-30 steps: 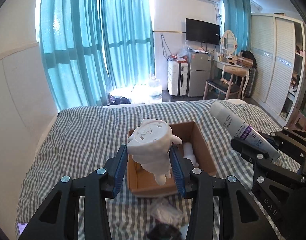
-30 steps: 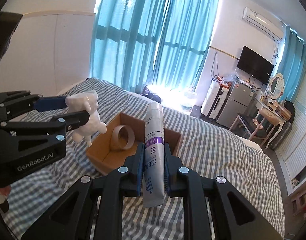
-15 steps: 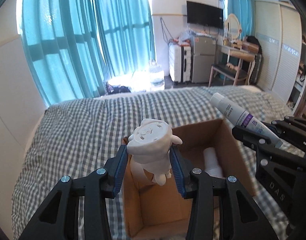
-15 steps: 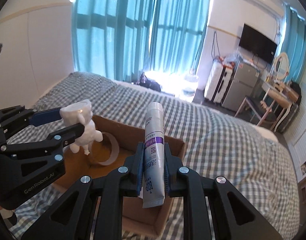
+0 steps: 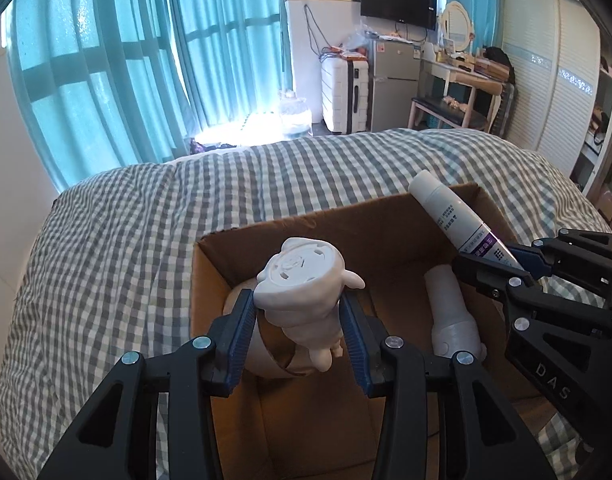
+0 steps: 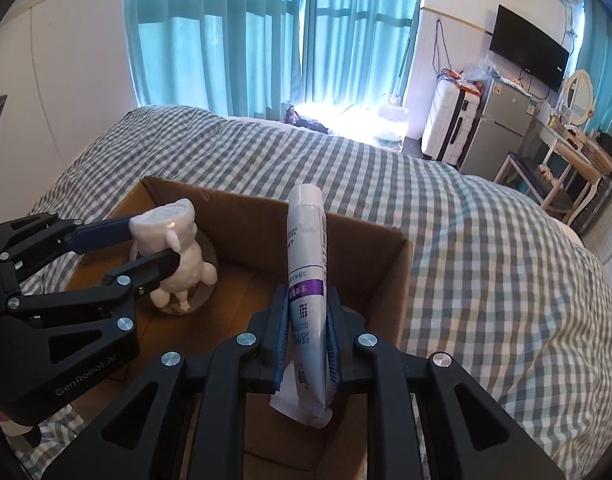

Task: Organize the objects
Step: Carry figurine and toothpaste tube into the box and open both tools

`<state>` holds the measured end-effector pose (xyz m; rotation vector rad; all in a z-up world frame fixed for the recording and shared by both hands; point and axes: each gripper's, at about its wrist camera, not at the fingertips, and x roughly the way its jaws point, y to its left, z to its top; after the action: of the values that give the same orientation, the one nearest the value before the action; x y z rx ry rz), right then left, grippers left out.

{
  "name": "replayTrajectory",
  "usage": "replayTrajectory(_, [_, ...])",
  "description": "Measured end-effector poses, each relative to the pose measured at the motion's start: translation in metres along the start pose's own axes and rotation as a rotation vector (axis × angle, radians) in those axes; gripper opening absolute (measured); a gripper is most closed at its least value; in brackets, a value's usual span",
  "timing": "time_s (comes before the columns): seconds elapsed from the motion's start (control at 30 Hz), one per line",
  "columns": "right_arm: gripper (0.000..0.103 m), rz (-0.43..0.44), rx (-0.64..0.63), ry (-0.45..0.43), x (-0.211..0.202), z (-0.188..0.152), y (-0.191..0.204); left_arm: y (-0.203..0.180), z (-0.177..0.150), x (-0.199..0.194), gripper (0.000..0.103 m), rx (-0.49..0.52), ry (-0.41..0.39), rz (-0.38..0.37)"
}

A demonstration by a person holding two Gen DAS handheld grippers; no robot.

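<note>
Both over the open cardboard box (image 5: 386,216) on the bed (image 5: 126,240), left tongs (image 5: 298,312) clench a white figurine (image 5: 302,280) and right tongs (image 6: 306,320) clench a tube (image 6: 306,248), evidently poised for dropping them inside.

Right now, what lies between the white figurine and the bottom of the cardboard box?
In both wrist views, a tape roll stands inside the cardboard box, directly under and behind the white figurine held by the left hand-held gripper.
</note>
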<state>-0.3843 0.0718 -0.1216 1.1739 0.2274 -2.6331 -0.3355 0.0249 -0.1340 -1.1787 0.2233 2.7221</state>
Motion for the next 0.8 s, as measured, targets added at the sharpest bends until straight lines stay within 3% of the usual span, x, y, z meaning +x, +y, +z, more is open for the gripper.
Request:
replayTrajectory(0.13, [0.016, 0.024, 0.032, -0.012, -0.008, -0.002, -0.006, -0.002, -0.003, -0.006, 0.049, 0.022, -0.009, 0.001])
replayTrajectory(0.2, [0.022, 0.021, 0.038, -0.028, -0.017, -0.001, -0.005, -0.005, -0.001, -0.014, 0.065, 0.034, -0.027, 0.021])
replayTrajectory(0.23, [0.026, 0.018, 0.042, -0.04, -0.022, -0.001, -0.006, -0.005, 0.0, -0.019, 0.078, 0.034, -0.039, 0.034])
replayTrajectory(0.27, [0.037, 0.014, 0.05, -0.053, -0.029, 0.0, -0.007, -0.004, 0.0, -0.027, 0.084, 0.03, -0.057, 0.046])
replayTrajectory(0.3, [0.043, 0.013, 0.057, -0.063, -0.035, 0.002, -0.008, -0.003, 0.0, -0.033, 0.084, 0.025, -0.068, 0.05])
replayTrajectory(0.43, [0.045, 0.014, 0.073, -0.106, -0.068, 0.006, -0.009, 0.001, 0.005, -0.061, 0.084, 0.005, -0.09, 0.071])
replayTrajectory(0.5, [0.053, 0.006, 0.072, -0.13, -0.087, 0.007, -0.009, 0.003, 0.006, -0.08, 0.084, 0.002, -0.111, 0.091])
replayTrajectory(0.57, [0.054, -0.004, 0.063, -0.153, -0.108, 0.007, -0.007, 0.004, 0.006, -0.102, 0.092, 0.001, -0.137, 0.106])
replayTrajectory(0.8, [0.062, -0.022, 0.016, -0.217, -0.183, 0.001, 0.01, 0.01, 0.005, -0.17, 0.096, -0.023, -0.194, 0.136])
